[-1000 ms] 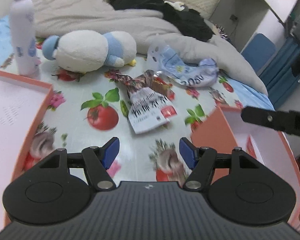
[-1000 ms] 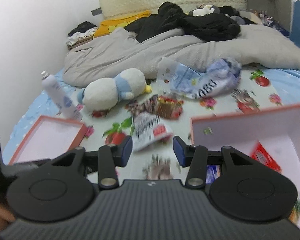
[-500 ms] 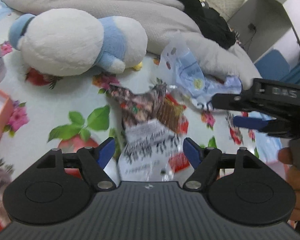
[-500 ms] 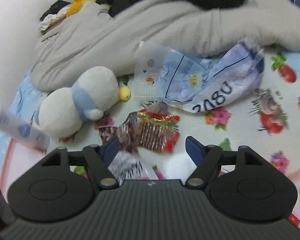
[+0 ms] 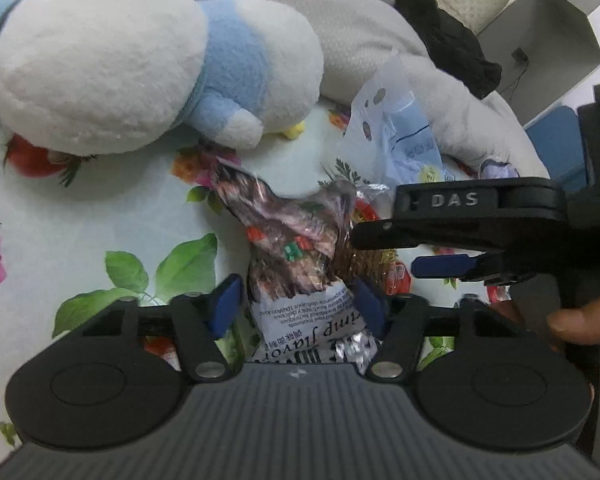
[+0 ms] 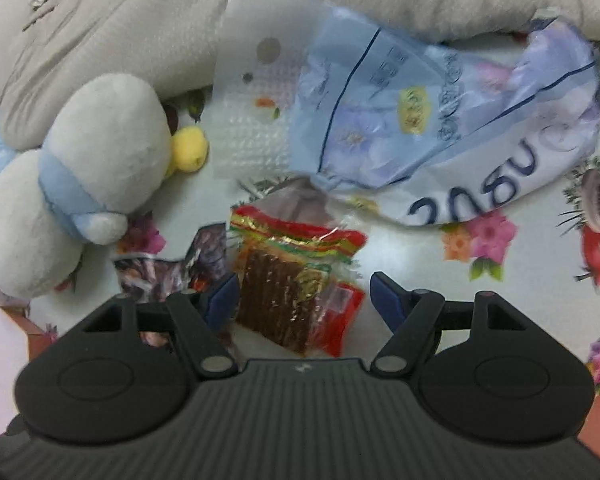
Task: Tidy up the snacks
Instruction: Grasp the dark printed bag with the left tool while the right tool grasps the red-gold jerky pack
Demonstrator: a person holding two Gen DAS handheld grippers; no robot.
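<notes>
A brown-and-white shrimp-flavour snack bag point(image 5: 300, 264) lies on the fruit-print sheet point(image 5: 100, 208). My left gripper point(image 5: 296, 306) is low over it, and its jaws are closing with the bag's lower part between them. The right pad touches the foil, while the left pad stands clear. Beside the bag lies a red pack of brown sticks point(image 6: 296, 292). My right gripper point(image 6: 304, 296) straddles this pack, open, with a gap on its right side. The left wrist view shows the right gripper point(image 5: 384, 252) coming in from the right, a person's hand point(image 5: 580, 320) holding it.
A white-and-blue plush toy point(image 5: 140, 60) lies just behind the snacks on the left. A crumpled blue-white plastic bag point(image 6: 420, 120) sits behind them to the right, against a grey blanket point(image 5: 360, 20). A pink box corner point(image 6: 0, 360) shows at the lower left.
Both grippers have dropped and moved forward onto the snack pile. The right jaws have widened around the red pack. The left jaws have narrowed over the shrimp bag.
</notes>
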